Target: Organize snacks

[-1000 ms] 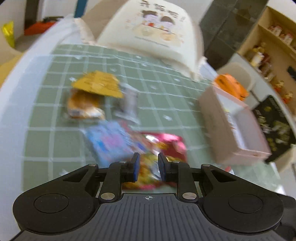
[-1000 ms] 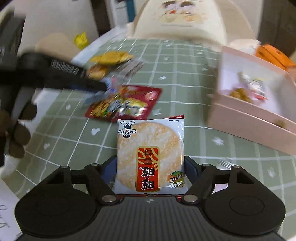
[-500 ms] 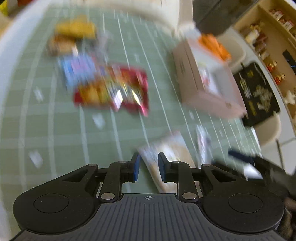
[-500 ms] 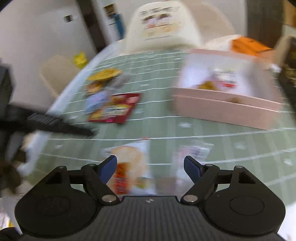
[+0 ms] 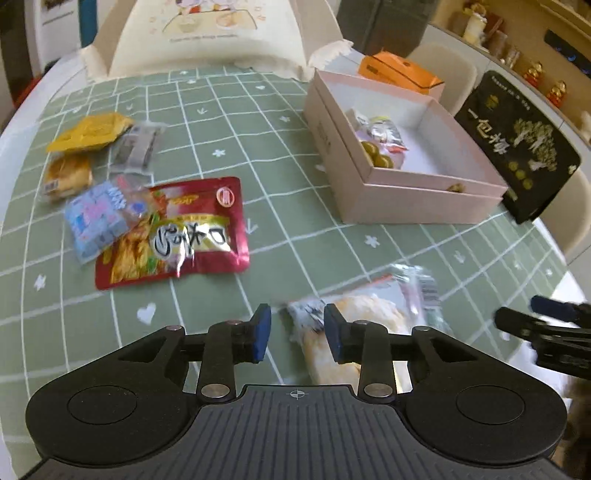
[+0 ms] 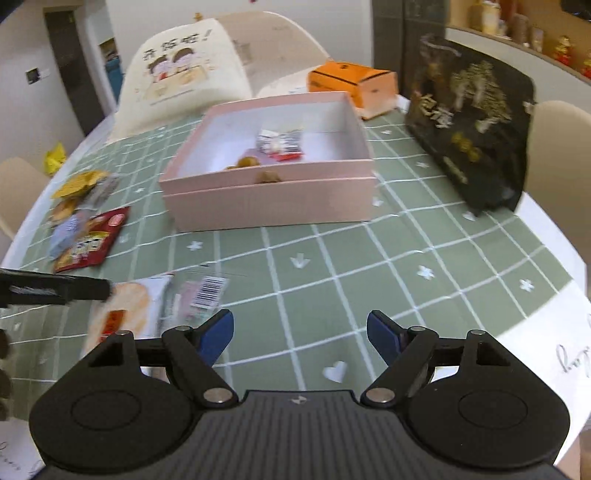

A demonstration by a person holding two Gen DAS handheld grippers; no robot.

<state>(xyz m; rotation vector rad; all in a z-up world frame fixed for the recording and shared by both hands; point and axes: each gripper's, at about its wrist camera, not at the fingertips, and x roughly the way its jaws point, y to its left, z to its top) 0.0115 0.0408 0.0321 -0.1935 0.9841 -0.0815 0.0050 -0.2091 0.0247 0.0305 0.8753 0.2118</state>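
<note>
A rice cracker pack (image 5: 365,317) lies flat on the green checked cloth, with a clear barcoded wrapper (image 5: 421,288) beside it. My left gripper (image 5: 297,332) hovers over the pack's left corner. Its jaws are opening; the corner shows in the gap, and the pads do not press on it. My right gripper (image 6: 299,328) stands open and empty over bare cloth, to the right of the pack (image 6: 125,306). The pink box (image 6: 269,206) holds a few wrapped snacks. A red packet (image 5: 177,232), a blue packet (image 5: 96,218) and a yellow packet (image 5: 88,131) lie at the left.
A black printed bag (image 5: 517,147) leans right of the box and an orange carton (image 5: 399,72) sits behind it. A cushioned chair (image 5: 210,33) stands at the far edge. A bread pack (image 5: 68,175) and a grey wrapper (image 5: 136,147) lie by the yellow packet.
My right gripper let go of the rice cracker pack and swung right, toward the box. My left gripper left the snack pile, came over the pack, and its jaws parted.
</note>
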